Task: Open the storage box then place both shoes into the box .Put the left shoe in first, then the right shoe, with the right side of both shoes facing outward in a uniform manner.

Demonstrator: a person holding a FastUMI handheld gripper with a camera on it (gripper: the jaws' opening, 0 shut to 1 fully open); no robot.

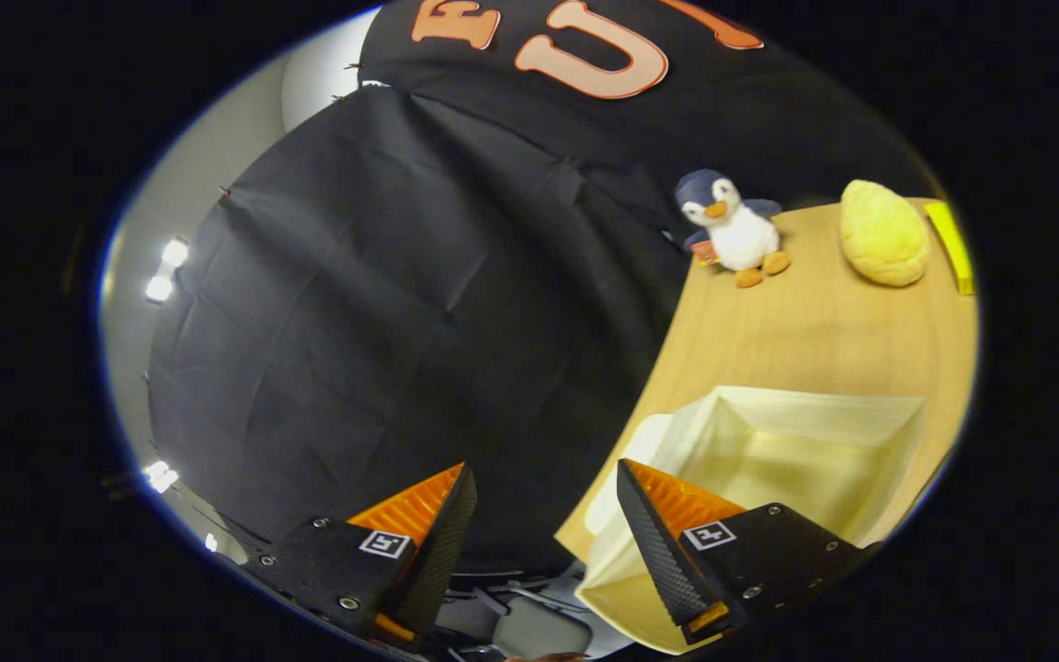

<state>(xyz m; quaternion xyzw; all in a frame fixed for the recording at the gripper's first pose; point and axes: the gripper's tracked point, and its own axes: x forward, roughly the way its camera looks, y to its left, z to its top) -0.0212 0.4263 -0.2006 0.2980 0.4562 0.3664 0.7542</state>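
Observation:
The storage box (796, 450) is a pale cream, open-topped box on the wooden table, its inside bare as far as I see. It lies just ahead of and partly behind my right finger. My gripper (543, 501) is open, with a wide gap between the two orange-and-black fingers (442, 533) and nothing held in it. The view is tilted, so the table slants up the right side and the gripper hangs over the table's edge. The left finger is off the table, in front of the black cloth.
On the wooden table (768, 322) beyond the box stand a plush penguin (732, 230), a yellow soft lump (883, 234) and a yellow strip (950, 246) at the far edge. Grey items (539, 630) lie below the table edge between the fingers.

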